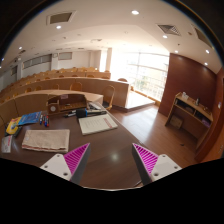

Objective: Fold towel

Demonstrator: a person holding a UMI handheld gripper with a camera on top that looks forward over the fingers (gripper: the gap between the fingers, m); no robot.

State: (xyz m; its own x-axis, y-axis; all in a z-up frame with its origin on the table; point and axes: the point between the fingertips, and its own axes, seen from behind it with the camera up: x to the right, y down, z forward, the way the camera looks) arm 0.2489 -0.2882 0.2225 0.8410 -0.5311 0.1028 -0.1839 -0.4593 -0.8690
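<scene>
While nothing sits between its fingers, the gripper [111,160] hangs above a dark table.

Gripper: fingers spread wide apart, holding nothing; bare tabletop shows in the gap.
Pads: pink-magenta with fine ribbing, one on each finger [74,158], facing inward.
Towel: pale, flat rectangle [46,140] lying on the table beyond the left finger and off to its left; well apart from both fingers, untouched.
Table: dark brown top [112,146] running from under the fingers out to the objects ahead.
Paper: a light sheet or pad [98,123] farther ahead, near the middle of the table, beyond the towel and to its right.
Clutter: blue and yellow items [26,120] at the table's far left, behind the towel; what they are, I cannot tell.
Shelf: low wooden unit [189,112] on the floor, well to the right of the table, against a dark wood wall.
Benches: curved rows of wooden seating [60,85] beyond the table.
Windows: bright panes [150,72] at the back of the room.
Ceiling: white, with round lights [135,13] and a vent.
</scene>
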